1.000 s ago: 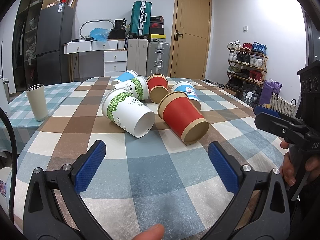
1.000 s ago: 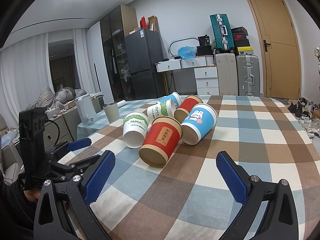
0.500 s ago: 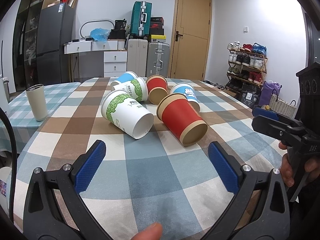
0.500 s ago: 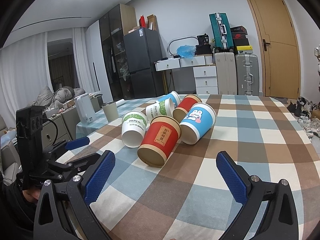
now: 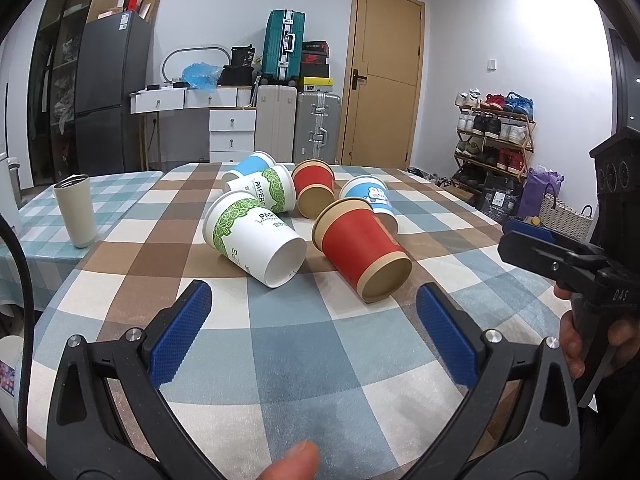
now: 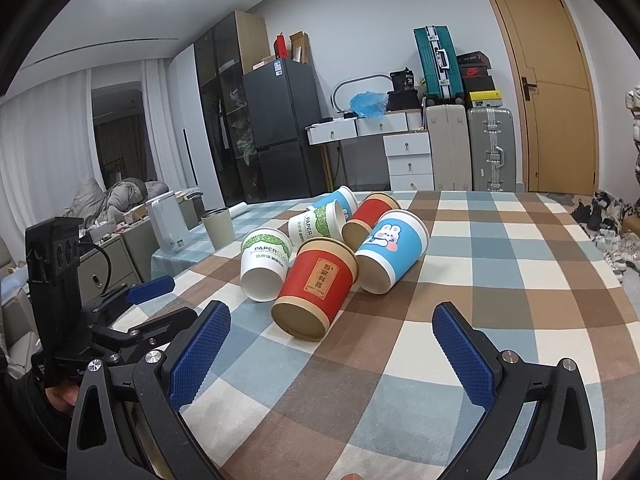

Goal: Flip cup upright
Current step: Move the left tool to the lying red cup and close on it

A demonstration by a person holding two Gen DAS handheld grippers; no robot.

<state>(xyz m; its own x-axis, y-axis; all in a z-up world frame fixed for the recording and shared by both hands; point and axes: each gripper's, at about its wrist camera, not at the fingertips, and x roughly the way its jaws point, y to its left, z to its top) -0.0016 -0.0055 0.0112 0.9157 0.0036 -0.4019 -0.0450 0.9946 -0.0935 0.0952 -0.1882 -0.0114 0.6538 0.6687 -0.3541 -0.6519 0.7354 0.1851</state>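
Checked cloth in brown, blue and cream covers the table (image 5: 320, 360), with a wooden door (image 5: 384, 76), suitcases and a dark fridge (image 5: 108, 92) behind it. Six paper cups lie toppled in a cluster mid-table: nearest is a red cup (image 5: 362, 254) with kraft rims, on its side, touching a white green-leaf cup (image 5: 252, 240) to its left and a blue rabbit cup (image 6: 390, 254) behind. Both the left gripper (image 5: 314, 320) and right gripper (image 6: 332, 344) hover just short of the red cup, blue textured pads spread wide, holding nothing

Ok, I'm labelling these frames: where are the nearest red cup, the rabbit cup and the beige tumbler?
nearest red cup (image 5: 362, 246), left wrist view, red side wall
rabbit cup (image 6: 394, 242), right wrist view, blue side wall
beige tumbler (image 5: 76, 212), left wrist view, body
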